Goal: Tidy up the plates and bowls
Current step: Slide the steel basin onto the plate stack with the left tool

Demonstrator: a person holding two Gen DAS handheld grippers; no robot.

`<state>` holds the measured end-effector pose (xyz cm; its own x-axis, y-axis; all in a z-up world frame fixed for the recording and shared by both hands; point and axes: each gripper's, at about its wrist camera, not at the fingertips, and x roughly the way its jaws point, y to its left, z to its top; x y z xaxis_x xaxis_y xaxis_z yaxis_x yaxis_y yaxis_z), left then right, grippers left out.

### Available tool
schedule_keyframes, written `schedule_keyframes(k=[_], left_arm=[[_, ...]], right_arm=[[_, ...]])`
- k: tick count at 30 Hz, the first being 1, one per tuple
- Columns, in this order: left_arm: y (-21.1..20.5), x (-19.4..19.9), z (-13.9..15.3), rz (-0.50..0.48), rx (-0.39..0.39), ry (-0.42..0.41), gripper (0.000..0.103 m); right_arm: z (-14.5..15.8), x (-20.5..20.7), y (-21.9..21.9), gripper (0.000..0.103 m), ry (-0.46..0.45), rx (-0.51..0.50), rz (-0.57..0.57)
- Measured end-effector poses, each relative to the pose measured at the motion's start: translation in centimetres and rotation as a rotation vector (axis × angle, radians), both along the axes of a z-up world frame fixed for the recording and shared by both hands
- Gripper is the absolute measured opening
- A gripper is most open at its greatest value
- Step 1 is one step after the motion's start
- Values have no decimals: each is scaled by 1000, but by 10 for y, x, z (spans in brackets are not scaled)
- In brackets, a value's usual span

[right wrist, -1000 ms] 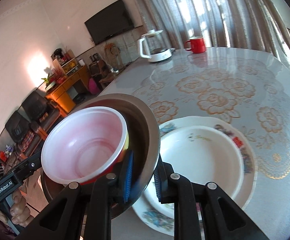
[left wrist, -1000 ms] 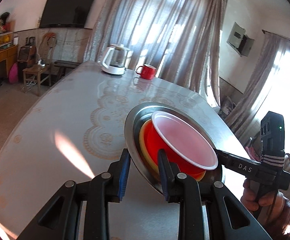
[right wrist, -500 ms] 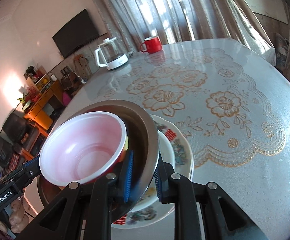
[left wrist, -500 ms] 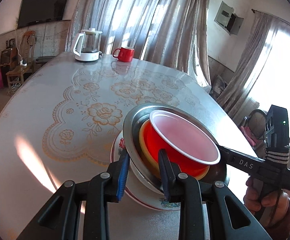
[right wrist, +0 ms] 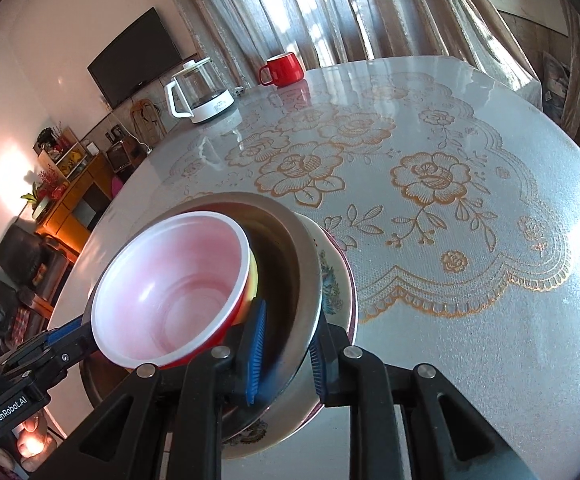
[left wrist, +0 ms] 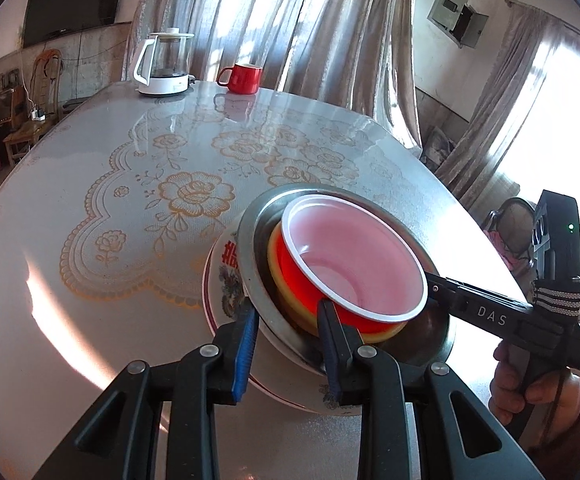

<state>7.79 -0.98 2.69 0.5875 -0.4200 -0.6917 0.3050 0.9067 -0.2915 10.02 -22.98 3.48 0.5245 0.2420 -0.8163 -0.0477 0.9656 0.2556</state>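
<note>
Left claw (left wrist: 288,338), right claw (right wrist: 288,346): black arms, blue pads, silver screws, white lettering.

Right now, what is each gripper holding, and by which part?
Both hold the steel bowl by its rim: left gripper on one side, right gripper on the opposite side.

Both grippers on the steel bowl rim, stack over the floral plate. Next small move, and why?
Probably lower the metal bowl the last bit until it seats in the floral plate, then release. The left gripper and right gripper both clamp its rim, the red bowl nested inside, and the stack is tilted right over the plate; contact isn't clear.
</note>
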Motion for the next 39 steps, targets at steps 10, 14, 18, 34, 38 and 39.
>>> schedule_keyframes(k=[10,14,18,34,38,39], left_arm=[[0,-5,0,-12,-5,8,30],[-1,-5,-1,-11,-2,17,32],[-2,-9,-1,-12,4,12,33],[-1,-16,1,-7,13,3,36],[0,-20,4,-7,15,-8,36],[-1,-21,4,-9,19,-12,36]], right_arm=[[0,-1,1,21,9,-2,7],[1,-2,1,21,13,10,2],[2,-3,2,22,14,11,4],[6,-9,-2,22,3,26,-9],[7,-12,-3,22,-6,29,-8],[7,-13,-2,22,-9,29,-4]])
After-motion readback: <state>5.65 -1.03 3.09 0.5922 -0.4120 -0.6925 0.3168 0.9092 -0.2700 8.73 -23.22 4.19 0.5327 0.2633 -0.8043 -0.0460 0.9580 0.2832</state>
